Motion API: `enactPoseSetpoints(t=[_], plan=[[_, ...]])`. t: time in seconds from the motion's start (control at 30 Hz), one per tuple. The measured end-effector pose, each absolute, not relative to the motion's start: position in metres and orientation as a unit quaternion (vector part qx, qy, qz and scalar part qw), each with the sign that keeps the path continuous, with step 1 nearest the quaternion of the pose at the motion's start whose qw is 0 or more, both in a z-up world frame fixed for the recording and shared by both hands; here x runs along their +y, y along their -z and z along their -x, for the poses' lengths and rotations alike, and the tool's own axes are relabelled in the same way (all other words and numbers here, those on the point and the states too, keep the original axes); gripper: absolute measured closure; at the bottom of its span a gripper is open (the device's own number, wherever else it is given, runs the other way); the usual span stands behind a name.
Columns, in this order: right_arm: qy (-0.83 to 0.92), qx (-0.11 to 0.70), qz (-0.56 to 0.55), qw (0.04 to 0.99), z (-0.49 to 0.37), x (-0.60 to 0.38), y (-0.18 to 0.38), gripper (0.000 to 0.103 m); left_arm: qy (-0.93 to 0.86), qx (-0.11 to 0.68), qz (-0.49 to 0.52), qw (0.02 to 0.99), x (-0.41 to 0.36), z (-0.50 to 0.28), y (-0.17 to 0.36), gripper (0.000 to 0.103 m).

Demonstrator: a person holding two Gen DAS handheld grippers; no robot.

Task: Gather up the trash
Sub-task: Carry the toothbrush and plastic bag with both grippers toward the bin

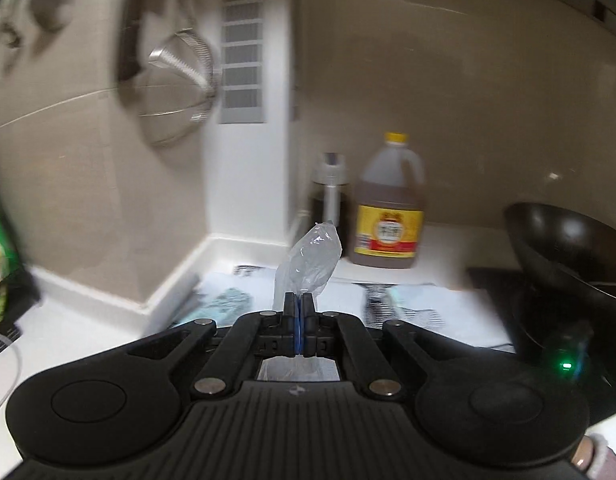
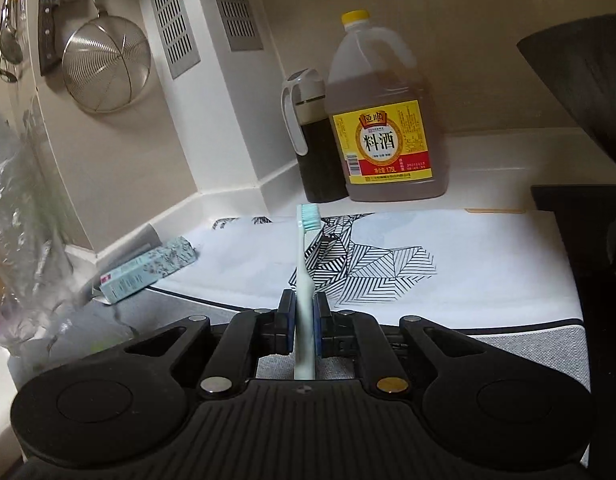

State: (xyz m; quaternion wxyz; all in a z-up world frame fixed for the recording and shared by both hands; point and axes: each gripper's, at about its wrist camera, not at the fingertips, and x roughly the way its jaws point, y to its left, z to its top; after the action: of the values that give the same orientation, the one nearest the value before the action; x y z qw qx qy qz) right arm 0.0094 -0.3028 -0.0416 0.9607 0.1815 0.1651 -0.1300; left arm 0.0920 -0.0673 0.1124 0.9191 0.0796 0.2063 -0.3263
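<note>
My left gripper (image 1: 299, 304) is shut on a thin clear plastic bag (image 1: 310, 258), which sticks up past the fingertips above the counter. My right gripper (image 2: 304, 304) is shut on a pale green toothbrush (image 2: 306, 240) by its handle, bristles pointing away over the patterned mat (image 2: 448, 264). A light blue printed carton (image 2: 148, 270) lies on the mat's left edge near the wall corner. Crumpled clear plastic (image 2: 16, 216) hangs at the far left of the right wrist view. The left wrist view is blurred.
A yellow-capped jug of cooking wine (image 2: 382, 120) and a dark sauce dispenser (image 2: 314, 140) stand in the back corner. A black wok (image 1: 564, 248) sits on the stove at right. A wire strainer (image 2: 106, 64) and knives hang on the left wall.
</note>
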Motion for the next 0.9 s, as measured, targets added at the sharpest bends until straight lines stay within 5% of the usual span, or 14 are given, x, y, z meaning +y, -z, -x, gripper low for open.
enactPoseSetpoints(t=[0.47, 0.9], plan=[[0.101, 0.112, -0.142, 0.978, -0.002, -0.286, 0.032, 0.093, 0.237, 0.16, -0.01, 0.958, 0.011, -0.092, -0.149, 0.103], [0.064, 0.093, -0.139, 0.984, 0.029, -0.266, 0.02, 0.093, 0.242, 0.203, -0.013, 0.949, 0.095, 0.028, -0.103, 0.103]])
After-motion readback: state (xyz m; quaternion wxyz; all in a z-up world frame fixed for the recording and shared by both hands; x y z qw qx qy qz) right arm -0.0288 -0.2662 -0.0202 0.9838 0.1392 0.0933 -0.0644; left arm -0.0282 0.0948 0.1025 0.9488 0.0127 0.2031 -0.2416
